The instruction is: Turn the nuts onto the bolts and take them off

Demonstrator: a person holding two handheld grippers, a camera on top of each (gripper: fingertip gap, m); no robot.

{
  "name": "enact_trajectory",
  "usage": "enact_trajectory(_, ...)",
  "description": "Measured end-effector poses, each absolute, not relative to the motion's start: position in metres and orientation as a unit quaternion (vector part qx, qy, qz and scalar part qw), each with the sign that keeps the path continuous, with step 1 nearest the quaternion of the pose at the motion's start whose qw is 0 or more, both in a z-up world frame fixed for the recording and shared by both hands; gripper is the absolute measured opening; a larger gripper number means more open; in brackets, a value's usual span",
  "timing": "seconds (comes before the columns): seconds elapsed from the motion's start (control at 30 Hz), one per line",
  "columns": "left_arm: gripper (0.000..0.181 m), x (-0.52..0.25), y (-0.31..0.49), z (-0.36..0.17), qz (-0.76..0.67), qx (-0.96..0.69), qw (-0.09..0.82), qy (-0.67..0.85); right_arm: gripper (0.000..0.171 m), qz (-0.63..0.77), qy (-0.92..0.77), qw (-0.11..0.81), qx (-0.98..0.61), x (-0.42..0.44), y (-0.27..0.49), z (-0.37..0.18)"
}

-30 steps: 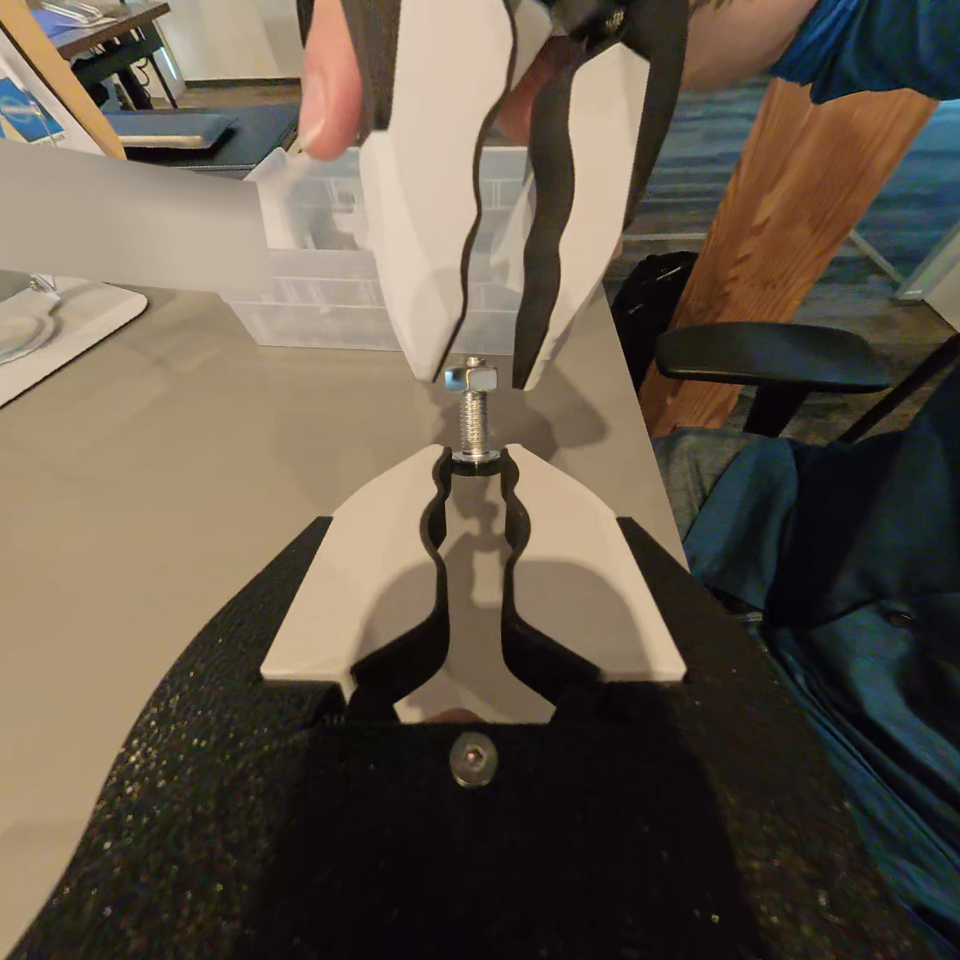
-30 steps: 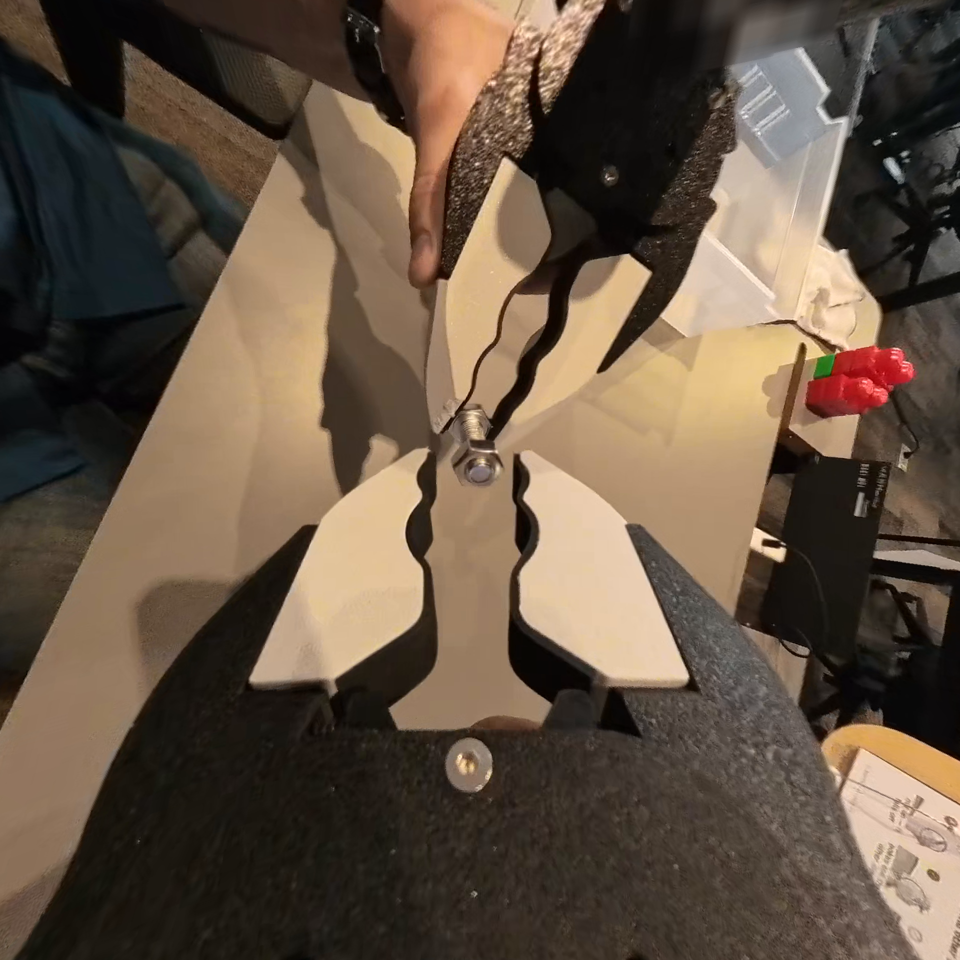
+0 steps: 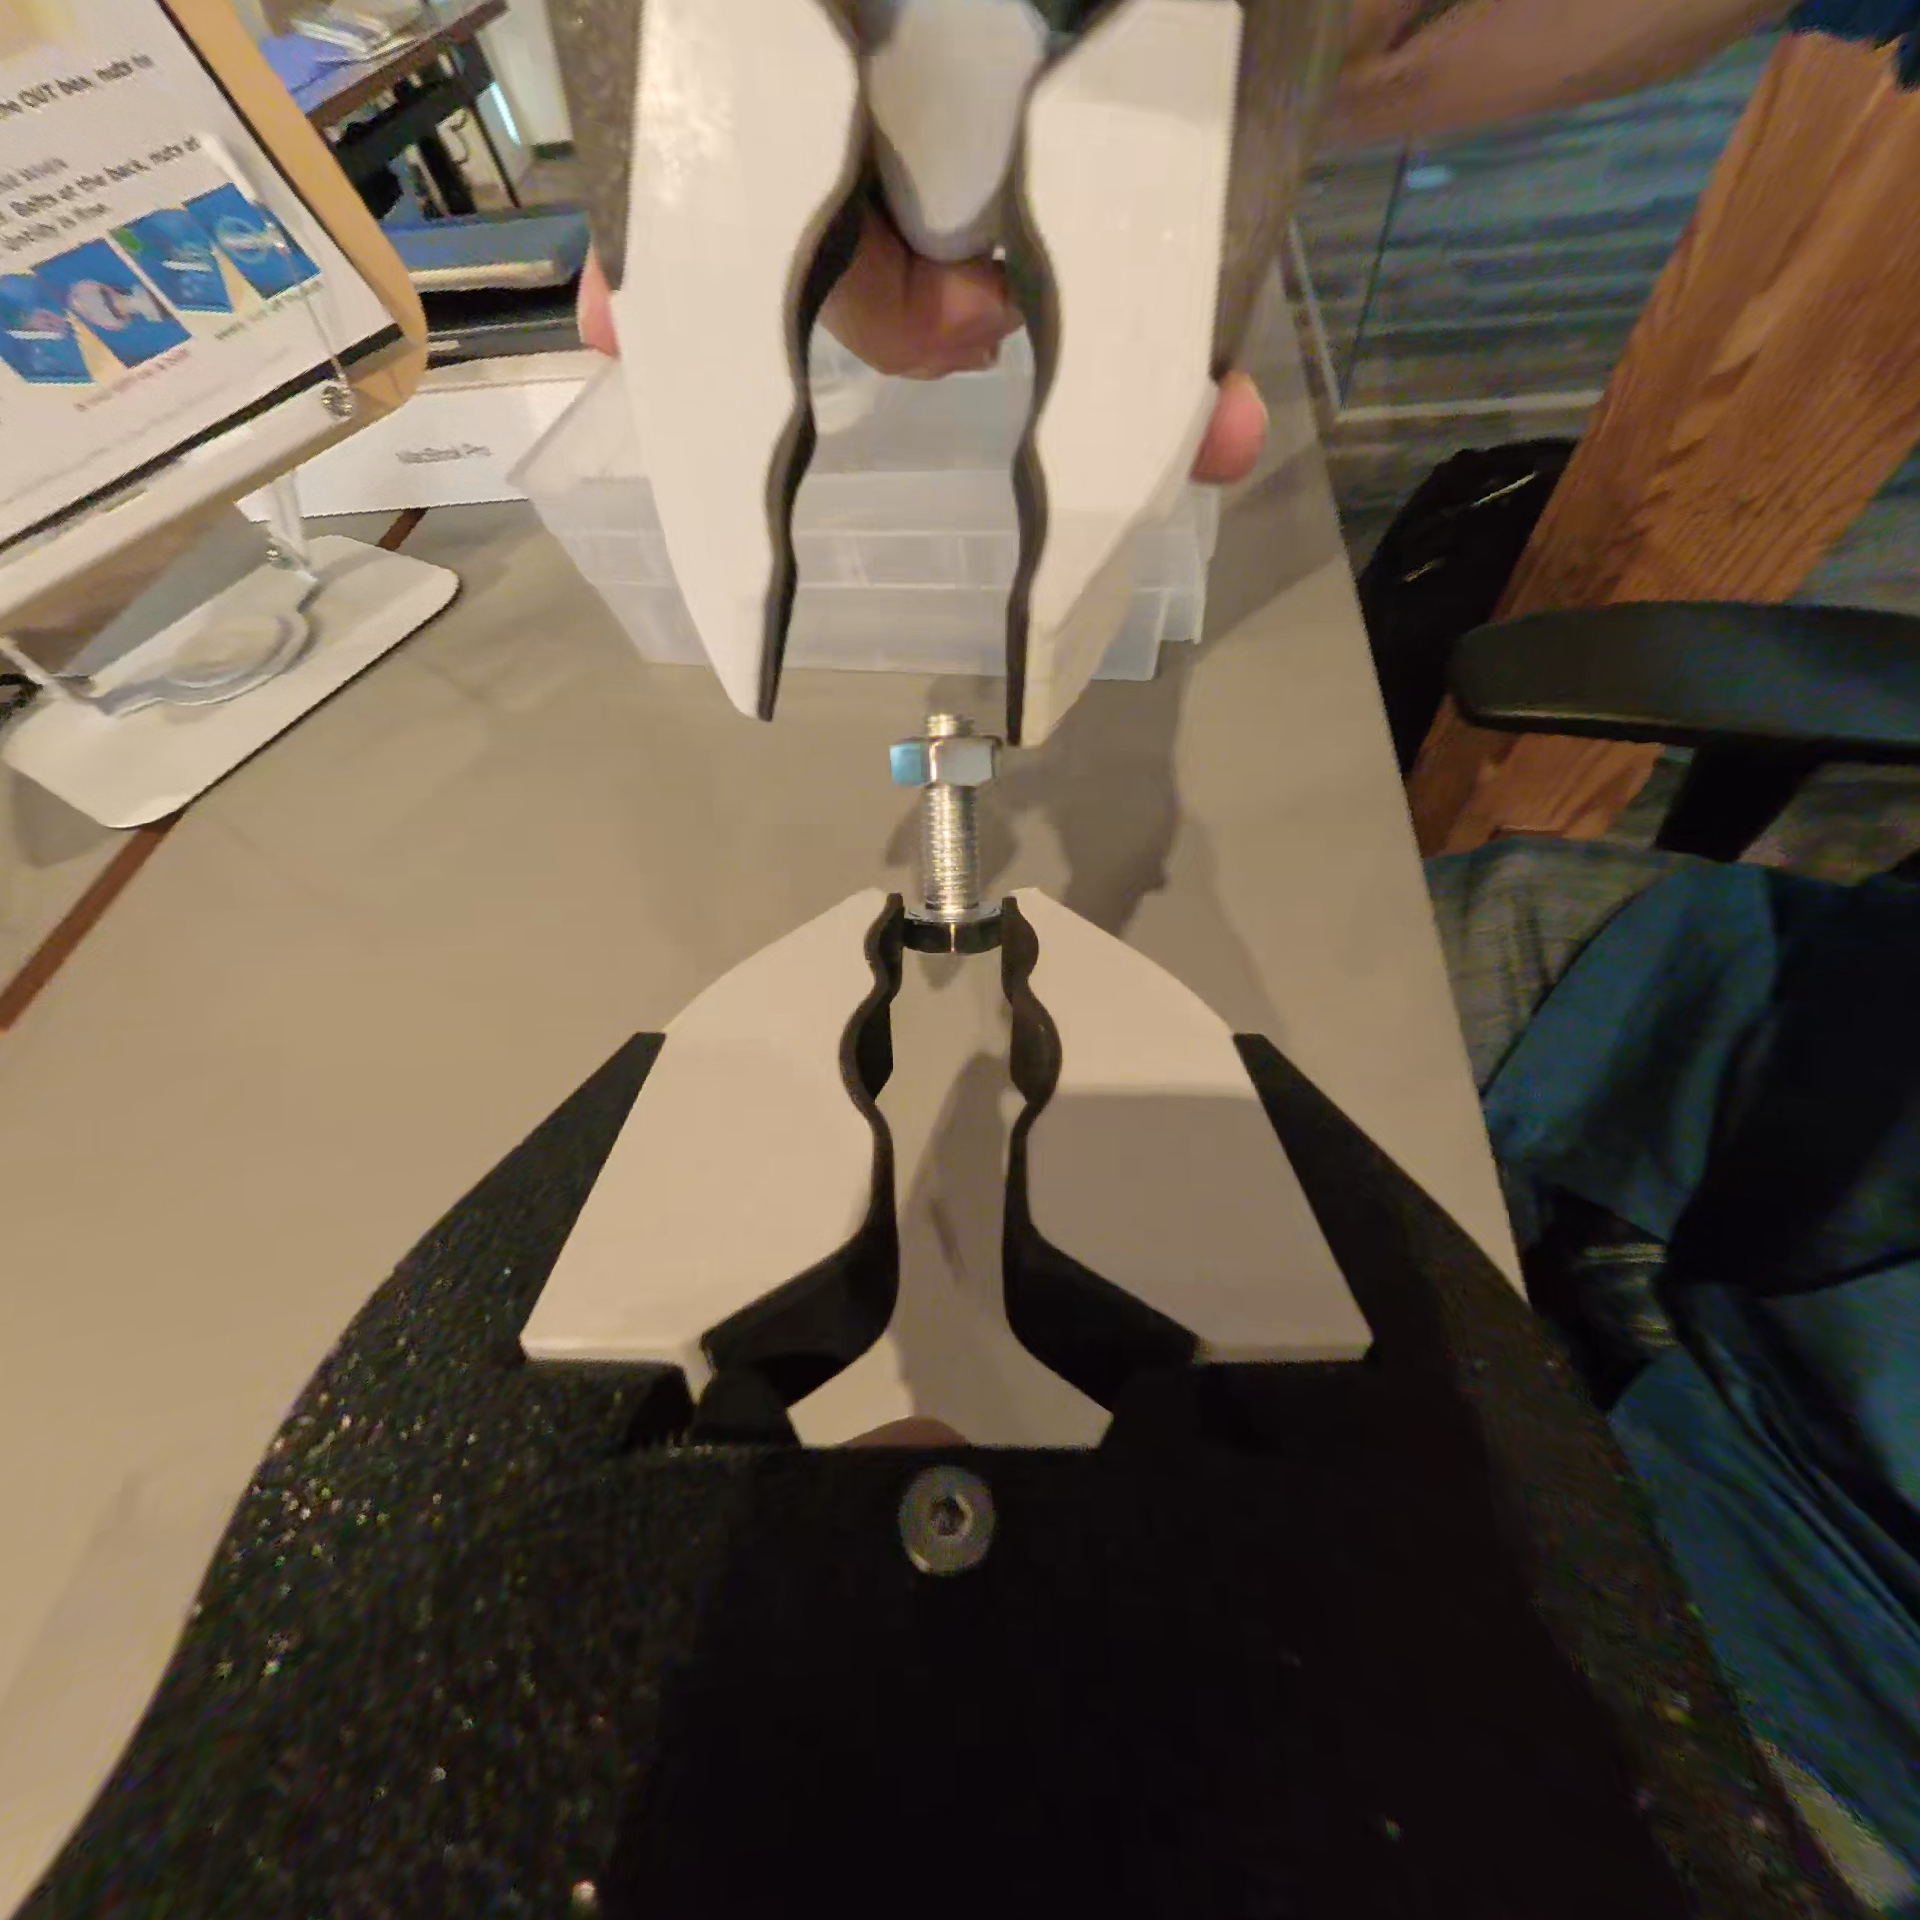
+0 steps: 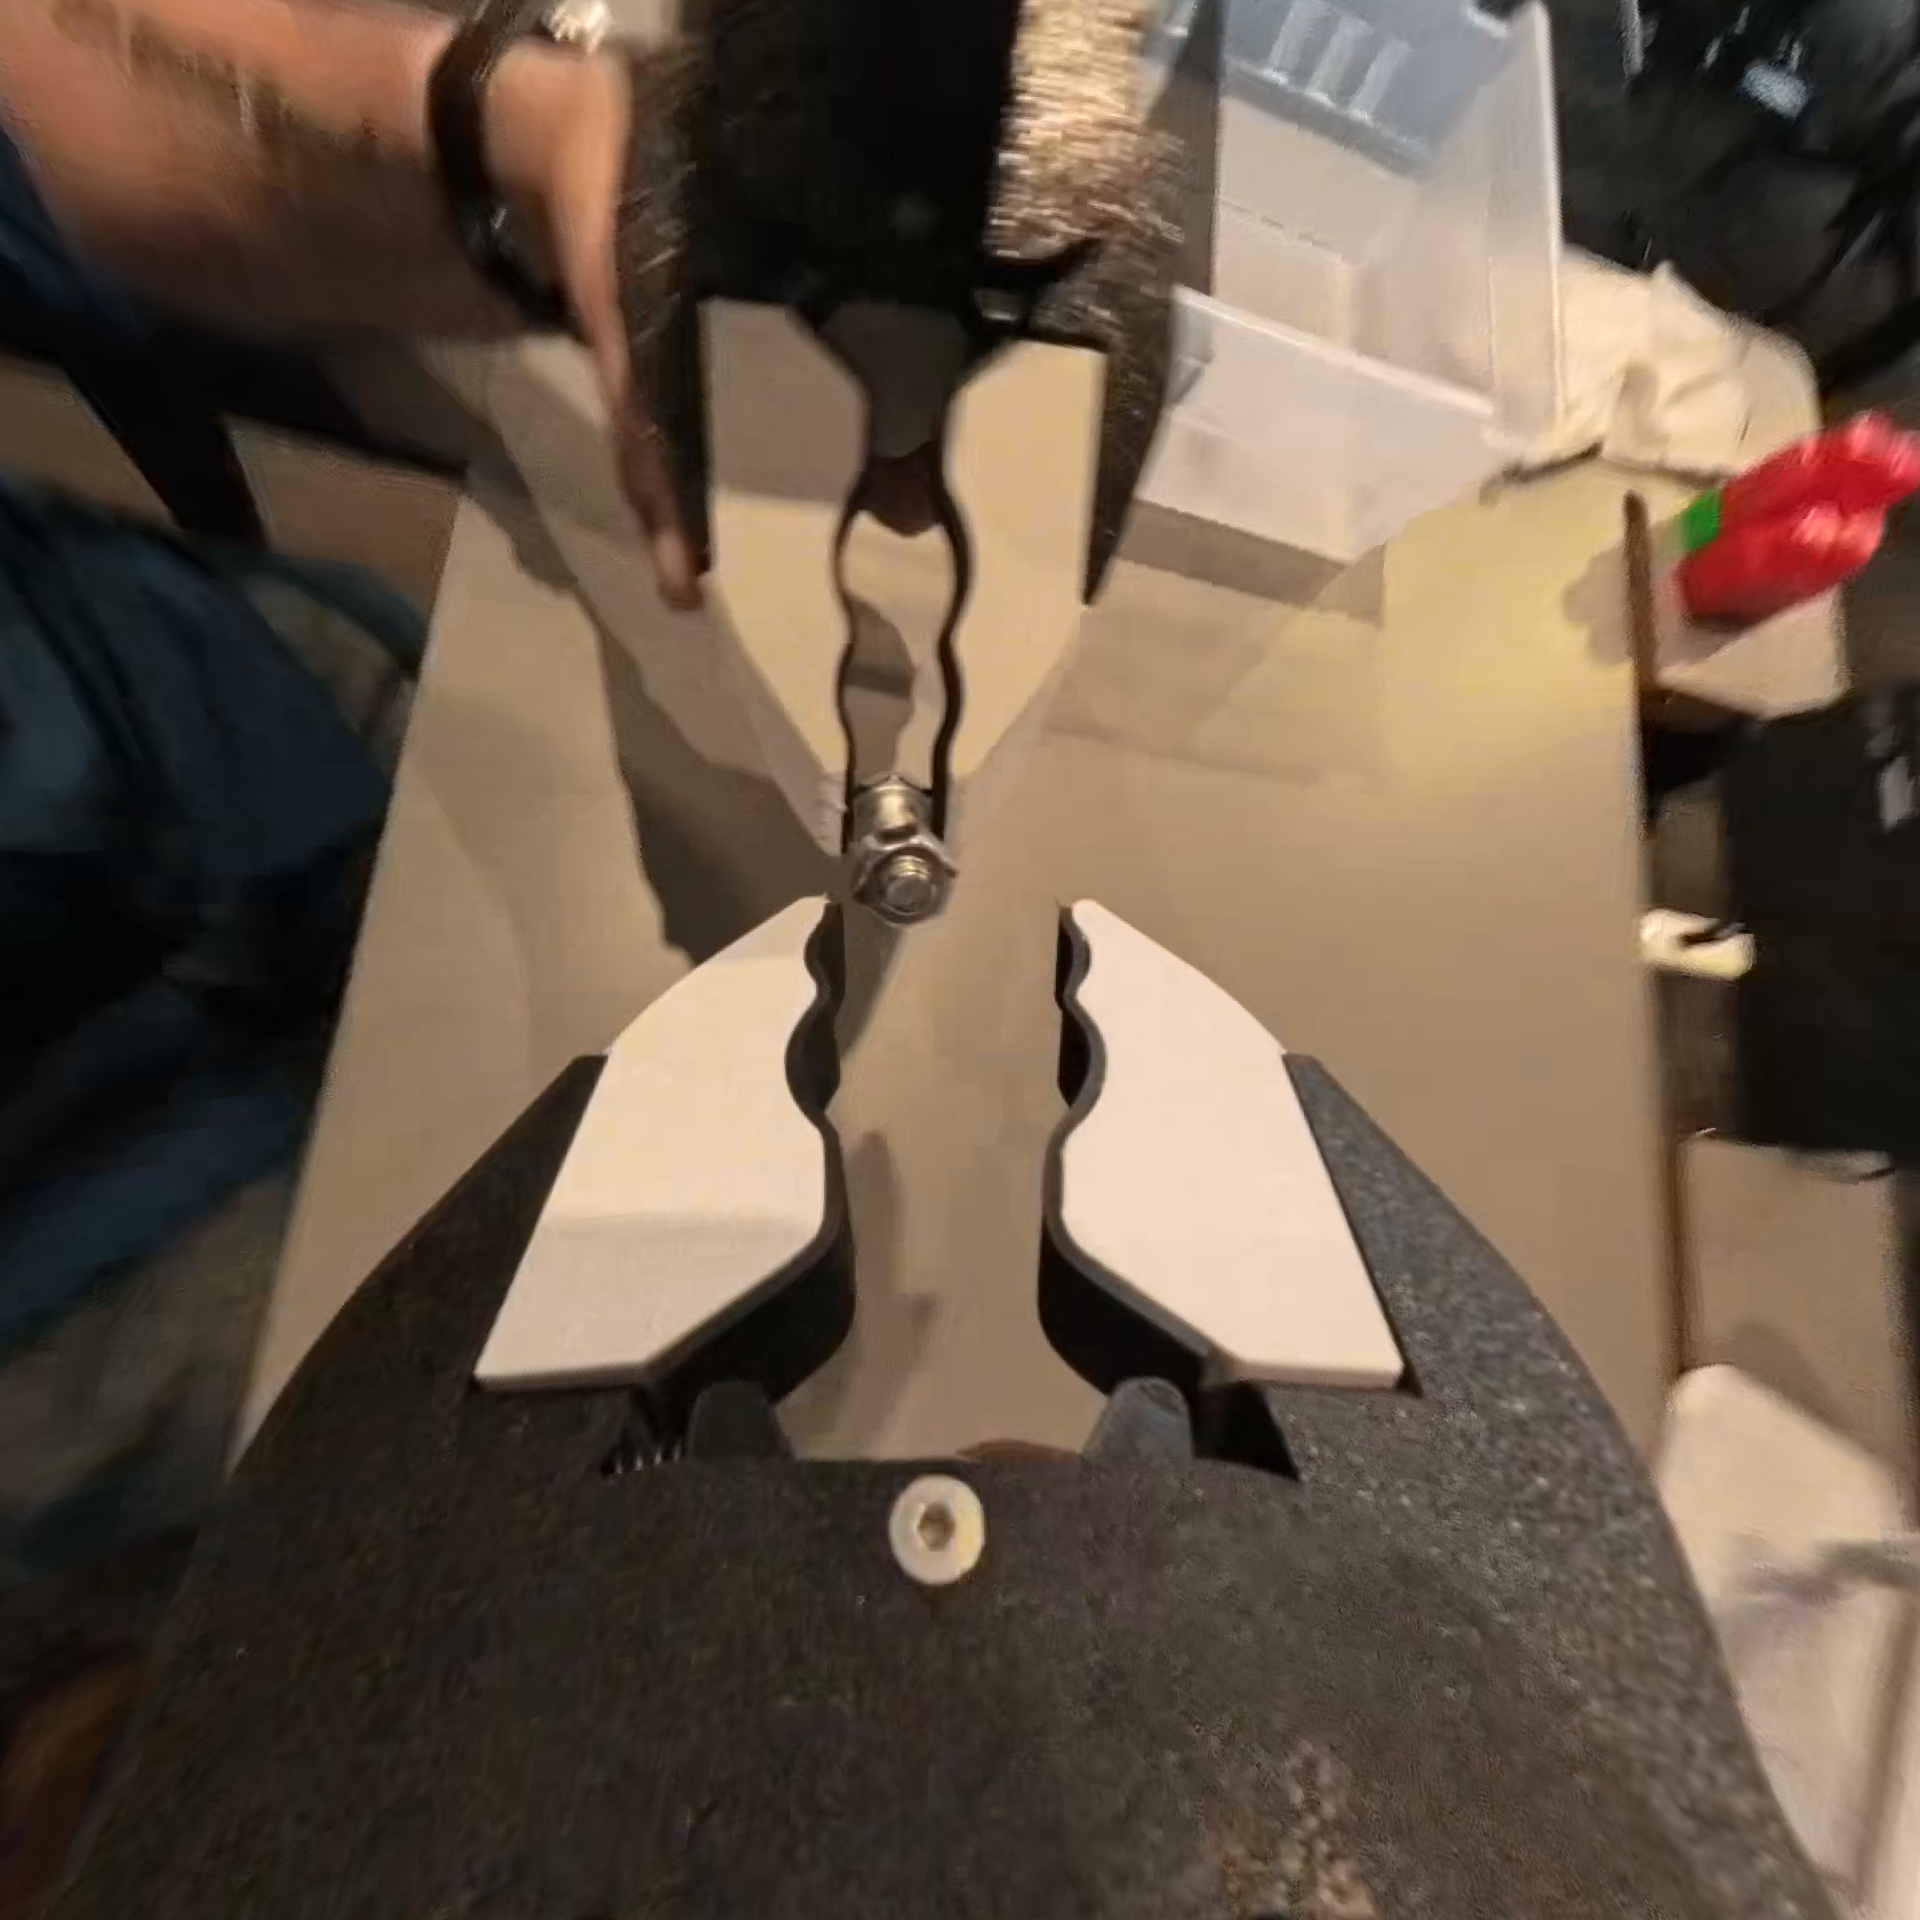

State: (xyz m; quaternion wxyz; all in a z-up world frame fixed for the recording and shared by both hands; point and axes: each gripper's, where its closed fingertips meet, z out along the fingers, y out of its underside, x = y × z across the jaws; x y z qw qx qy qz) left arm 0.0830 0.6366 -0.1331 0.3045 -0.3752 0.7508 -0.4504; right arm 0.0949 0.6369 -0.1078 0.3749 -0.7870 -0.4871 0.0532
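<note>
A silver bolt (image 3: pixel 951 847) stands upright over the grey table (image 3: pixel 416 935), with a hex nut (image 3: pixel 943 764) threaded near its top end. My left gripper (image 3: pixel 951 920) is shut on the bolt's head from below. My right gripper (image 3: pixel 894 717) comes from above, open, with its fingertips on either side just above the nut and not gripping it. In the blurred right wrist view, the right gripper (image 4: pixel 945 914) is open with the nut (image 4: pixel 899 888) close to its left fingertip. There the left gripper (image 4: pixel 894 790) holds the bolt from behind.
A clear plastic box (image 3: pixel 904 561) sits at the table's back. A stand with a printed page (image 3: pixel 156 312) is at the left. The table edge runs along the right, with a chair armrest (image 3: pixel 1662 665) and a wooden post (image 3: pixel 1714 364) beyond. Red toy bricks (image 4: pixel 1808 540) lie off the table. Less than 4 cm separates the two grippers' tips.
My right gripper has opened wider and turned back from its tilted pose around the nut. The left gripper still holds the bolt.
</note>
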Motion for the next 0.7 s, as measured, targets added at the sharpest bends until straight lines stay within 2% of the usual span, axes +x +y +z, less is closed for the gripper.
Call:
enact_trajectory(0.13, 0.017, 0.082, 0.632, -0.134, -0.464, -0.368, 0.288, 0.752, 0.028, 0.018, -0.562, 0.361, -0.744, 0.081, 0.627, -0.112)
enact_trajectory(0.3, 0.017, 0.083, 0.629, -0.137, -0.448, -0.364, 0.290, 0.763, 0.019, 0.037, -0.542, 0.351, -0.763, 0.080, 0.628, -0.117)
enact_trajectory(0.5, 0.017, 0.089, 0.641, -0.141, -0.393, -0.375, 0.337, 0.769, 0.019, 0.163, -0.360, 0.306, -0.866, 0.087, 0.634, -0.122)
enact_trajectory(0.7, 0.017, 0.092, 0.648, -0.141, -0.342, -0.378, 0.381, 0.771, 0.019, 0.381, -0.101, 0.245, -0.886, 0.087, 0.638, -0.121)
